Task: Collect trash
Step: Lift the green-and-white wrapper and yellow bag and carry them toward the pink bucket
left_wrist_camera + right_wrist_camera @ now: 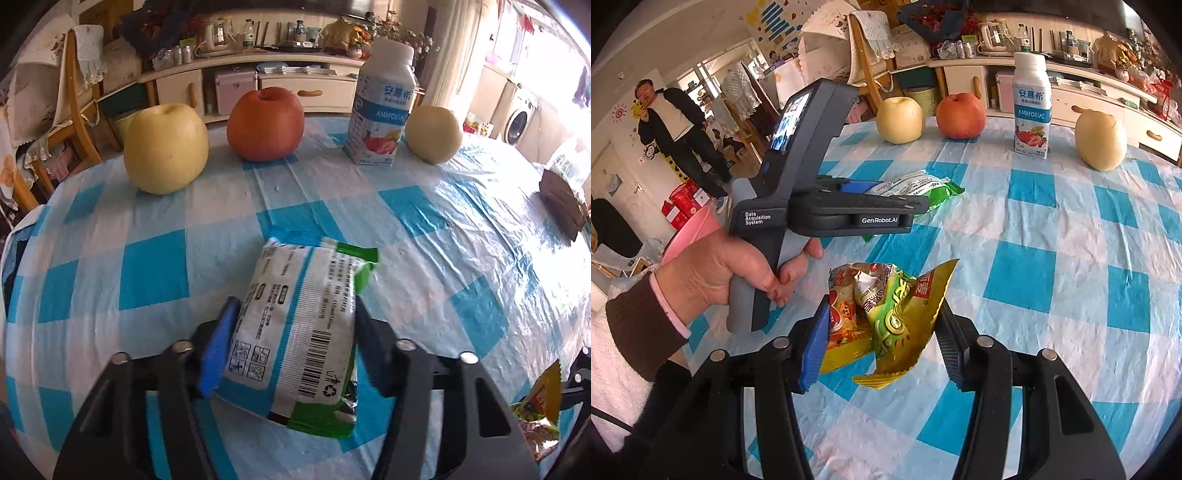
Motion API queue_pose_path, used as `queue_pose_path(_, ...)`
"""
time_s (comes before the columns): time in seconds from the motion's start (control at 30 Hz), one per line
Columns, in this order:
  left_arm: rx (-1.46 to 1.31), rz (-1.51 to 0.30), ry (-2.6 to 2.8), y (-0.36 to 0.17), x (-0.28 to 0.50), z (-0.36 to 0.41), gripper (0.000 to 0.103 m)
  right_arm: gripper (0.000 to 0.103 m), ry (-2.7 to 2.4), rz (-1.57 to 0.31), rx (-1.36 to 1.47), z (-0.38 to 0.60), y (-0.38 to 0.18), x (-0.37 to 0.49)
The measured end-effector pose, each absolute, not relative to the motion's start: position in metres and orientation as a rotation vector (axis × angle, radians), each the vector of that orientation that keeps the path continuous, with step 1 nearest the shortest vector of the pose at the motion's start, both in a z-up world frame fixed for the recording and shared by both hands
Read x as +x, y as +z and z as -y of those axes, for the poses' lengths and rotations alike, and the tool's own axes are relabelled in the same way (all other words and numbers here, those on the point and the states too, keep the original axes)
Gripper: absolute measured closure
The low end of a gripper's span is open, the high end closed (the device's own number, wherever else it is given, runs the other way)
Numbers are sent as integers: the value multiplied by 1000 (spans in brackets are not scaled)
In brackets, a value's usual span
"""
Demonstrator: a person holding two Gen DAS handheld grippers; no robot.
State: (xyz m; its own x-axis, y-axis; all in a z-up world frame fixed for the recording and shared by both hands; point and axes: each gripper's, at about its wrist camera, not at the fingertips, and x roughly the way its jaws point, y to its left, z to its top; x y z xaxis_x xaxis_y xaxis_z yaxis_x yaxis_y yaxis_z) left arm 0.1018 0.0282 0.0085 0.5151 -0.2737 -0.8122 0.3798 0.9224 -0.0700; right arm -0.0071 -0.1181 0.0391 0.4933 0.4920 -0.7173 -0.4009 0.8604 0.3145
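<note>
A: Wrappers, two of them. Left tool [291, 325] is clamping the white-and-green packet [295, 325] between its pads, low over the checked desk [147, 221].

B: Right tool [882, 332] is gripping the crumpled yellow snack wrapper [886, 314], just right of the left one. Hand [731, 273] is wrapping the left tool's handle.

A: Far edge is carrying a yellow apple [166, 147], red apple [265, 123], yogurt bottle [382, 107], pear [434, 134], left to right.
</note>
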Motion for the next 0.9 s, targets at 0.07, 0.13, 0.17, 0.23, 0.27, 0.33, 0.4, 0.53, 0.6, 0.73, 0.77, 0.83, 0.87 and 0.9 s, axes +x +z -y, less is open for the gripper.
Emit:
queue_pose_path(0.07,124,-944,-369,9,98,-26,53,49,540,-905,111,119,38,-6)
queue_pose_path(0.13,111,-938,-348,11,94,-27,57,49,535,-906,111,120,37,-7)
queue_pose_path(0.17,103,-936,-340,12,92,-26,59,49,532,-906,110,120,36,-6)
queue_pose_path(0.23,82,-930,-320,17,82,-29,61,49,528,-905,109,121,37,-6)
queue_pose_path(0.27,75,-929,-312,18,78,-29,62,49,527,-904,109,121,36,-6)
queue_pose_path(0.33,63,-922,-298,19,71,-31,63,49,523,-904,108,121,36,-5)
queue_pose_path(0.4,47,-909,-279,21,59,-36,63,49,519,-905,106,121,35,-5)
queue_pose_path(0.53,-3,-886,-250,27,39,-50,64,49,513,-904,101,121,33,-5)
queue_pose_path(0.6,-3,-870,-224,31,28,-54,64,49,515,-898,102,121,33,-5)
queue_pose_path(0.73,-42,-840,-181,42,-1,-71,64,49,534,-871,96,119,36,-8)
queue_pose_path(0.77,-43,-834,-170,44,-7,-74,64,49,539,-866,94,118,37,-9)
queue_pose_path(0.83,-57,-823,-146,50,-18,-80,64,49,552,-857,85,115,36,-12)
queue_pose_path(0.87,-65,-816,-135,55,-24,-83,64,49,555,-859,84,114,36,-12)
queue_pose_path(0.9,-74,-808,-124,59,-30,-86,64,49,560,-863,88,112,35,-13)
